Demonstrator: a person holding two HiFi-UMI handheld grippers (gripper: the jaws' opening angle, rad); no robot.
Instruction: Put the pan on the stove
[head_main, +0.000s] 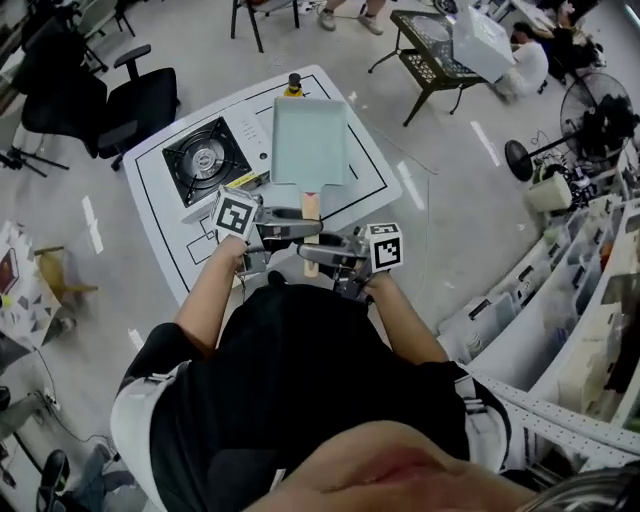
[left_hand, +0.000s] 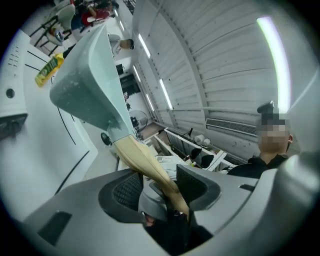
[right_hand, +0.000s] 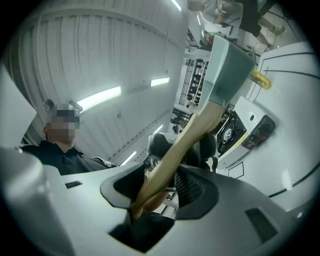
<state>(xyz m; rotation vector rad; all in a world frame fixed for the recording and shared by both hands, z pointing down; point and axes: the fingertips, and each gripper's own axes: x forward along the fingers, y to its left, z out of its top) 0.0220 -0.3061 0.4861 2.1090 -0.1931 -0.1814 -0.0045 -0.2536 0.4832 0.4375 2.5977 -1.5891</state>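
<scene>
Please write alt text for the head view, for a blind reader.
Seen from above, the left gripper and the right gripper both clamp the wooden handle of a pale green rectangular pan over a white table. A stove sits on the table, left of the pan.

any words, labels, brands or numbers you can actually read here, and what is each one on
No text can be read in any view.
yellow bottle: label print too blurred to read.
stove: yellow strip on its front, too small to read.
marker cubes: black-and-white square patterns only, no letters.
pan: no markings visible.
</scene>
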